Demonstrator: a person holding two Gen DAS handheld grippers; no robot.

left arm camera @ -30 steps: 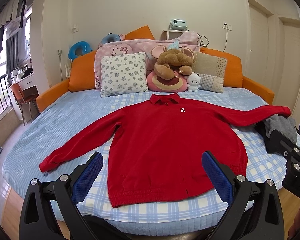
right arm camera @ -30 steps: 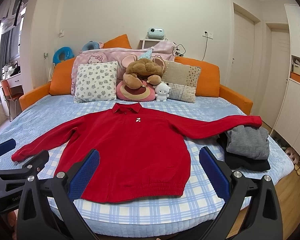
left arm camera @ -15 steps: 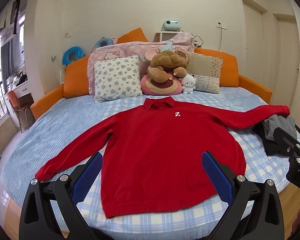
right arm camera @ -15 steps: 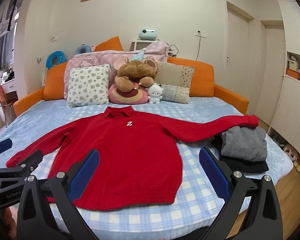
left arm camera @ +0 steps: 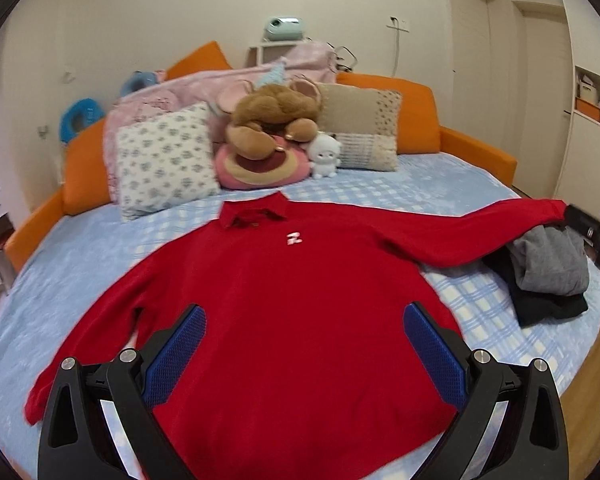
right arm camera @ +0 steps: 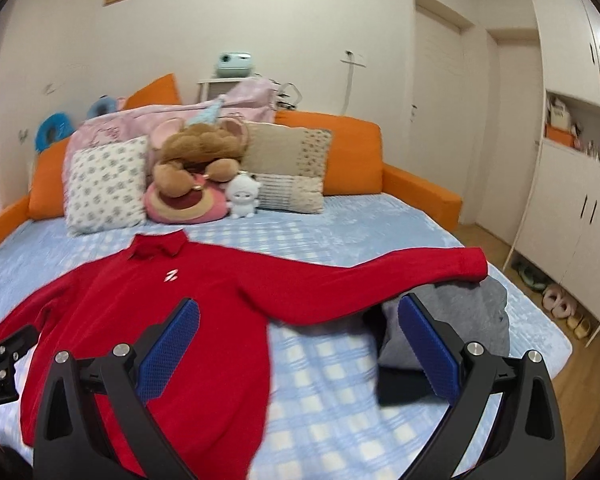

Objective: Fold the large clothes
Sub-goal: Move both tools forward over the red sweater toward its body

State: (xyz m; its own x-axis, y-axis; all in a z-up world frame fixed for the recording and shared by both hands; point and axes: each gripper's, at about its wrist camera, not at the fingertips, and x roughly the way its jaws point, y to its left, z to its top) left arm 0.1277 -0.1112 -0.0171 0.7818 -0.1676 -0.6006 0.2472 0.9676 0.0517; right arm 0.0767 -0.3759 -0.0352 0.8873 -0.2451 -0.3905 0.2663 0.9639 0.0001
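A large red long-sleeved polo shirt (left arm camera: 292, 300) lies flat, front up, on the blue checked bed (left arm camera: 380, 190), collar toward the pillows and both sleeves spread wide. Its right sleeve (right arm camera: 360, 284) reaches onto the pile of grey and black clothes. My left gripper (left arm camera: 302, 336) hovers open over the shirt's lower body, holding nothing. My right gripper (right arm camera: 298, 334) is open too, above the bed between the shirt's side (right arm camera: 204, 320) and the clothes pile. The left gripper's tip (right arm camera: 4, 356) shows at the left edge of the right wrist view.
A folded pile of grey and black clothes (left arm camera: 548, 272) sits at the bed's right edge (right arm camera: 472, 320). Pillows and plush toys (left arm camera: 268, 136) line the orange headboard (left arm camera: 412, 116). Cupboards (right arm camera: 572, 208) and slippers (right arm camera: 556, 300) stand on the wooden floor at right.
Both grippers moved forward and closer over the bed, so the shirt looks larger. The right wrist view swung rightward toward the sleeve and the clothes pile. Both stay open.
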